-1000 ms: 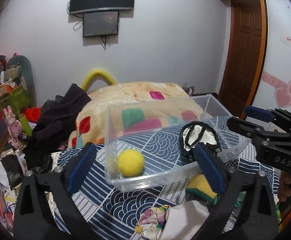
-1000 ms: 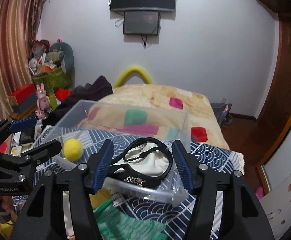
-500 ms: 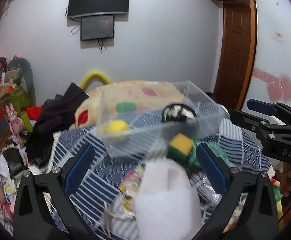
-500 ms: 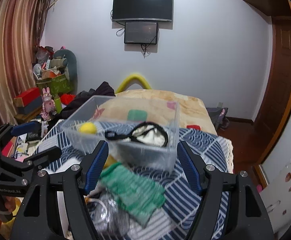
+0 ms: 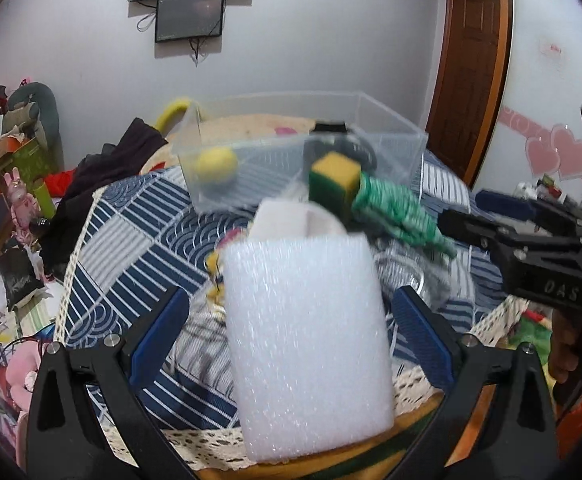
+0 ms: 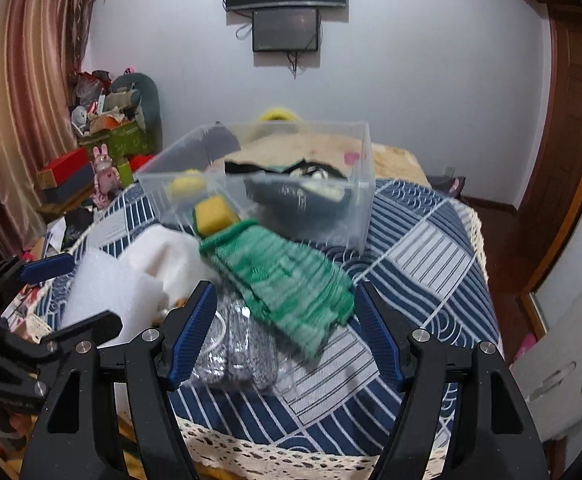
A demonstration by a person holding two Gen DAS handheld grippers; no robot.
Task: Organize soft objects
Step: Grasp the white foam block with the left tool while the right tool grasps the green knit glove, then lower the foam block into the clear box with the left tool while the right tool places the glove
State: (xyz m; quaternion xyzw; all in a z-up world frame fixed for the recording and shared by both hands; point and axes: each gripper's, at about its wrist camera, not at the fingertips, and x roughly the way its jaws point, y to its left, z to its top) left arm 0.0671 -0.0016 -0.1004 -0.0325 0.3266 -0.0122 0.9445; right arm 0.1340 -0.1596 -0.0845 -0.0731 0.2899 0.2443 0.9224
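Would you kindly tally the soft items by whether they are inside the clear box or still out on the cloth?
Inside the clear box: 2, the yellow ball and the dark strapped item.
Out on the cloth: 4, the white foam, sponge, green cloth and grey speckled item.
Total: 6.

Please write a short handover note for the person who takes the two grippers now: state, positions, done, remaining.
Left gripper: open, white foam block between its fingers, not clamped.
Right gripper: open, empty, above green knitted cloth.
Done: yellow soft ball and black strap item lie in clear plastic box.
Left: foam, cloth, yellow-green sponge, grey speckled piece, all on the blue patterned cover.
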